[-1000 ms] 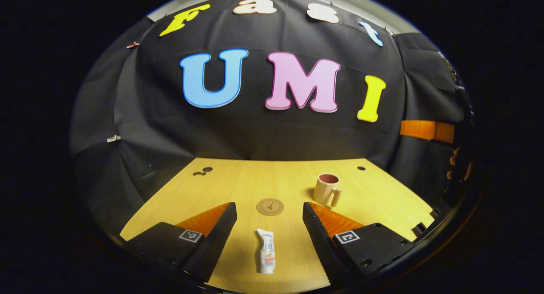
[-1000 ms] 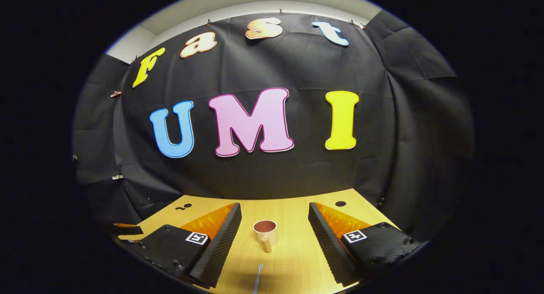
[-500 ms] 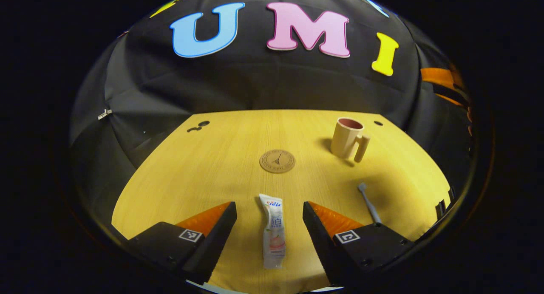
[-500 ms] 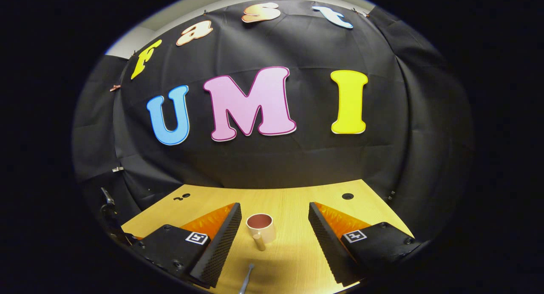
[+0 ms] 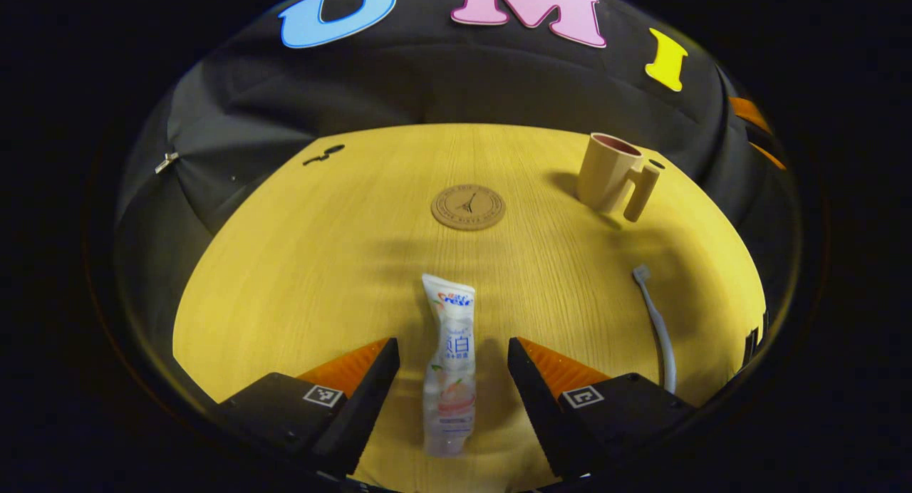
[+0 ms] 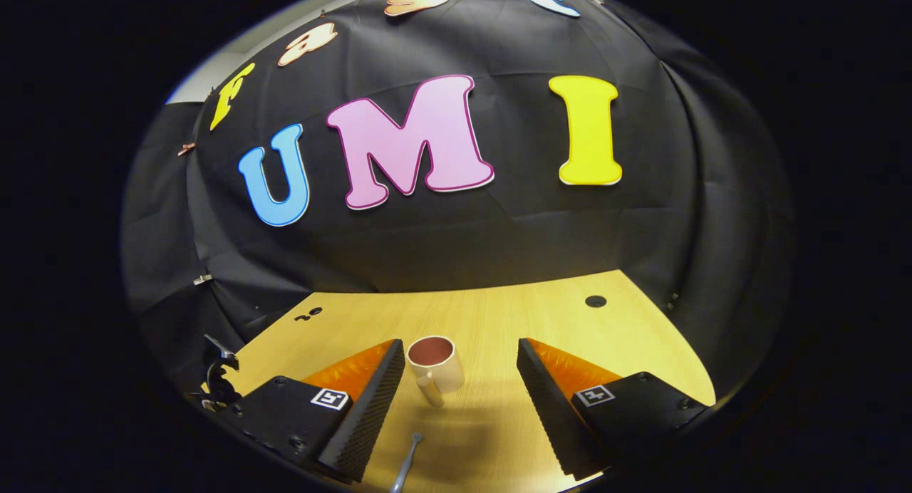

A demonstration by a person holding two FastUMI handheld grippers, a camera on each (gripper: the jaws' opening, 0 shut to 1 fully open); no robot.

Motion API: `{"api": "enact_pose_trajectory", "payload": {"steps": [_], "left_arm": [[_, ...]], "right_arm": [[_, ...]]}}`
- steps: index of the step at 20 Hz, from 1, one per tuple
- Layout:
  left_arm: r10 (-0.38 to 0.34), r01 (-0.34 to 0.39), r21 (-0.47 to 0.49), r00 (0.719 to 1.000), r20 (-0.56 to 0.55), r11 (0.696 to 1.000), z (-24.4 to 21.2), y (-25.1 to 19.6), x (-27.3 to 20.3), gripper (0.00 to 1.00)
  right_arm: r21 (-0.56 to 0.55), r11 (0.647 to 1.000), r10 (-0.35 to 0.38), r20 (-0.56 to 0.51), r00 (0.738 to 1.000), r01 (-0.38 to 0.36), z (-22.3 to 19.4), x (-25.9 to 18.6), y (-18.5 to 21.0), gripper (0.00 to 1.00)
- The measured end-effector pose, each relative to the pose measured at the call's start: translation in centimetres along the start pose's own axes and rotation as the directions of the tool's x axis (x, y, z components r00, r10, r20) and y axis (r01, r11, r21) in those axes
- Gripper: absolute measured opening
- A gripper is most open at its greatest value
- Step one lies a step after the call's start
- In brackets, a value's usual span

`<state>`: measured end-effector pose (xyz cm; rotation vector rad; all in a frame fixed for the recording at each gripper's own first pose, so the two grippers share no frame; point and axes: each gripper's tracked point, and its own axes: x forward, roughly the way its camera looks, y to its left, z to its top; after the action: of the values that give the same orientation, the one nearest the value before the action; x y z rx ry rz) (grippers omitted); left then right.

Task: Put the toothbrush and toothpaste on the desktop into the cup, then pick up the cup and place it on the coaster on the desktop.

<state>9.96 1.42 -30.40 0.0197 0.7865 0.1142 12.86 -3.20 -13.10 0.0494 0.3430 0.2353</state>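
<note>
**Two claws spread wide, nothing gripped**

Two fingers of the left gripper point(image 5: 452, 350) rise from the bottom of the left gripper view, set well apart, and the toothpaste point(image 5: 449, 365) lies flat on the desktop point(image 5: 299, 258) in the gap between them. The tube runs lengthwise up the frame, its crimped end toward the centre and its lower end near the bottom edge. Neither finger touches it; bare wood shows on both sides of the tube.

Above the tube, in the middle of that frame, the round coaster point(image 5: 468, 206) lies flat with nothing on it. In the upper right stands the cup point(image 5: 614, 176), upright, its handle turned toward the lower right. The toothbrush point(image 5: 655, 322) lies on the wood at the right of the frame, head pointing up toward the cup and well apart from it, its handle running down behind the right-hand finger's housing.

In the right gripper view, the right gripper point(image 6: 462, 361) is likewise spread, pinching nothing. The cup point(image 6: 436, 365) stands upright just above the finger line, nearer the left-hand finger, handle facing the bottom of the frame; whether that finger touches it I cannot tell. The toothbrush point(image 6: 404, 468) shows at the bottom centre, its head pointing up toward the cup, apart from both fingers.
</note>
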Motion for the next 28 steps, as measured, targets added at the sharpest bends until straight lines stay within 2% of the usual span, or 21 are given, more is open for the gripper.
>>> {"api": "enact_pose_trajectory", "payload": {"steps": [3, 6, 9, 11, 12, 16, 17, 19, 22, 25, 28], "left_arm": [[-0.001, -0.001, -0.028, 0.999, -0.040, 1.000, -1.0, 0.2, 0.5, 0.94], [-0.022, 0.022, 0.003, 0.998, -0.057, 1.000, -0.8, 0.3, 0.8, 0.94], [-0.049, 0.053, 0.047, 0.996, -0.075, 0.998, -0.6, 0.0, 1.0, 0.82], [-0.061, 0.066, 0.054, 0.994, -0.089, 0.996, -0.5, -0.2, 1.1, 0.86], [-0.075, 0.081, 0.076, 0.993, -0.088, 0.994, -0.4, -0.2, 1.2, 0.82], [-0.092, 0.101, 0.105, 0.992, -0.085, 0.989, -0.1, -0.3, 1.0, 0.41], [-0.096, 0.105, 0.100, 0.991, -0.090, 0.989, -0.1, -0.3, 1.0, 0.46], [-0.119, 0.132, 0.123, 0.987, -0.105, 0.984, -0.1, -0.6, 0.9, 0.38], [-0.148, 0.166, 0.156, 0.982, -0.120, 0.974, 0.0, -0.5, 0.9, 0.31], [-0.163, 0.178, 0.110, 0.978, -0.127, 0.978, 0.1, -0.6, 0.9, 0.24], [-0.174, 0.184, 0.085, 0.978, -0.113, 0.979, 0.2, -0.3, 0.0, 0.23]], "right_arm": [[0.010, 1.000, 0.003, -0.032, 0.999, -0.002, -1.4, 0.1, 0.0, 0.98], [0.027, 1.000, -0.010, -0.062, 0.998, 0.012, -2.5, -0.1, -0.1, 0.98], [0.024, 0.999, -0.032, -0.101, 0.994, 0.034, -4.2, -0.2, 0.2, 0.98], [0.017, 0.999, -0.048, -0.148, 0.988, 0.051, -5.8, -0.3, 0.5, 0.98], [0.017, 0.998, -0.060, -0.162, 0.985, 0.063, -6.3, -0.5, 0.7, 0.98], [-0.008, 0.996, -0.090, -0.236, 0.968, 0.090, -9.0, -1.9, 2.6, 0.98], [-0.022, 0.995, -0.095, -0.251, 0.963, 0.092, -9.5, -2.2, 3.0, 0.98], [-0.057, 0.993, -0.112, -0.280, 0.953, 0.100, -10.9, -2.3, 3.6, 0.98], [-0.062, 0.992, -0.121, -0.344, 0.931, 0.106, -13.5, -2.6, 5.0, 0.98], [-0.080, 0.993, -0.114, -0.398, 0.910, 0.089, -15.6, -2.9, 6.4, 0.98], [-0.084, 0.993, -0.114, -0.448, 0.887, 0.085, -17.7, -2.9, 6.7, 0.98]]}}
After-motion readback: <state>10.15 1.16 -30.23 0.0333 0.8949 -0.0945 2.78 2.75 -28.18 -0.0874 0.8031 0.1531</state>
